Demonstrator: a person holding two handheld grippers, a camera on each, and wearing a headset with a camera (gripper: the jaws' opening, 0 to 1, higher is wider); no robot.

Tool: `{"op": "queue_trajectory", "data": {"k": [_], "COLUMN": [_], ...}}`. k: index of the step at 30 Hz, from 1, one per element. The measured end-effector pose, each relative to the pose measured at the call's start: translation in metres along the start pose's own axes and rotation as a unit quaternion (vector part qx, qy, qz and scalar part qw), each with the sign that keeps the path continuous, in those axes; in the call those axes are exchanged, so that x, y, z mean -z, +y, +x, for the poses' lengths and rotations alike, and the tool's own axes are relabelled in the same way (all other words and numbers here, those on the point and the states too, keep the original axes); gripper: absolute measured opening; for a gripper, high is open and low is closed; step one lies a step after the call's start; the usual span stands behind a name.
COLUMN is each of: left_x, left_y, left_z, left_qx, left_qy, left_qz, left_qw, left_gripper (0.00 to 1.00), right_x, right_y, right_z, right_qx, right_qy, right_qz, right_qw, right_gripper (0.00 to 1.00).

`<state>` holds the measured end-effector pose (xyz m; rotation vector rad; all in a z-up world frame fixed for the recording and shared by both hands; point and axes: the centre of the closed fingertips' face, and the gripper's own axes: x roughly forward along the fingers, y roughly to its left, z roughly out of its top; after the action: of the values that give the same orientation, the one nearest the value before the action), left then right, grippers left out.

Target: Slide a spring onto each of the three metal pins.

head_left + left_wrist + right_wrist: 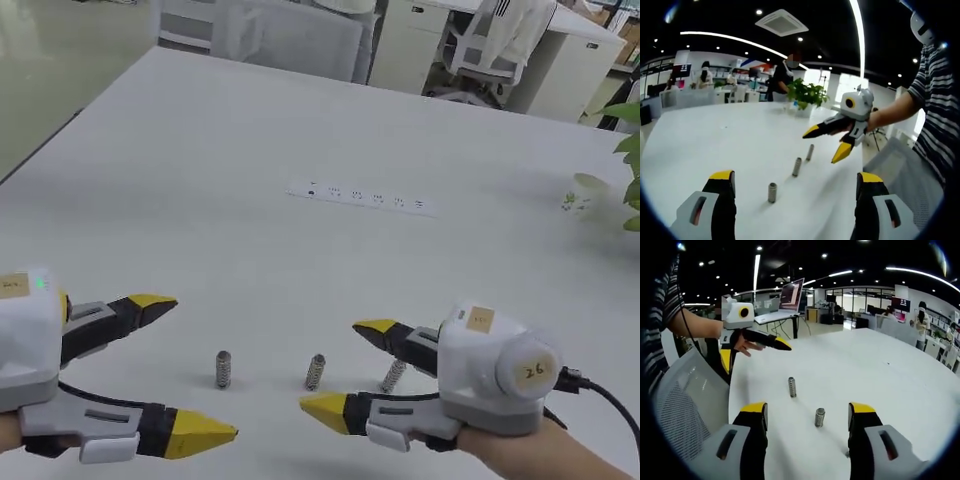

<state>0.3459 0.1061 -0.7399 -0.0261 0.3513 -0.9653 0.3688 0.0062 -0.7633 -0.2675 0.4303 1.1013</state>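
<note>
The left hand-held gripper (pixel 178 366) is released. Its two yellow-tipped jaws are wide apart and hold nothing, low at the left side of the white desk (pixel 300 130). The right hand-held gripper (pixel 347 367) is also released, with jaws spread and empty, and a hand (pixel 530 455) holds it at the right side. The two point toward each other.

Between them three small springs stand in a row on the desk. The left spring (pixel 223 369) is upright. The middle spring (pixel 315 371) is a little tilted. The right spring (pixel 393 376) leans more and is just beside one jaw of the right hand-held gripper. I cannot tell if pins are inside them.

Farther away on the desk lies a white power strip (pixel 360 196). A paper cup (pixel 583 192) stands near a green plant (pixel 632 150).
</note>
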Motion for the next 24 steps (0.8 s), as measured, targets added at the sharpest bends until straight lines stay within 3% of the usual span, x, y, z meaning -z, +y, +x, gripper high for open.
{"op": "queue_trajectory", "data": {"k": [7, 15, 24], "left_x": [-0.001, 0.003, 0.007], "left_y": [-0.001, 0.001, 0.004], "left_z": [0.001, -0.006, -0.015], "left_qx": [-0.004, -0.012, -0.025], "left_qy": [-0.004, 0.001, 0.000], "left_qz": [0.000, -0.003, -0.006], "left_qw": [1.0000, 0.9999, 0.9997], "left_gripper": [0.98, 0.98, 0.98], "right_x": [0.006, 0.020, 0.040], "right_y": [-0.009, -0.025, -0.033], "right_z": [-0.015, -0.042, -0.068], "right_qx": [0.022, 0.055, 0.083], "right_qy": [-0.010, -0.018, -0.018], "right_qz": [0.014, 0.044, 0.076], "right_qw": [0.9996, 0.9973, 0.9935], "right_gripper": [0.80, 0.88, 0.95]}}
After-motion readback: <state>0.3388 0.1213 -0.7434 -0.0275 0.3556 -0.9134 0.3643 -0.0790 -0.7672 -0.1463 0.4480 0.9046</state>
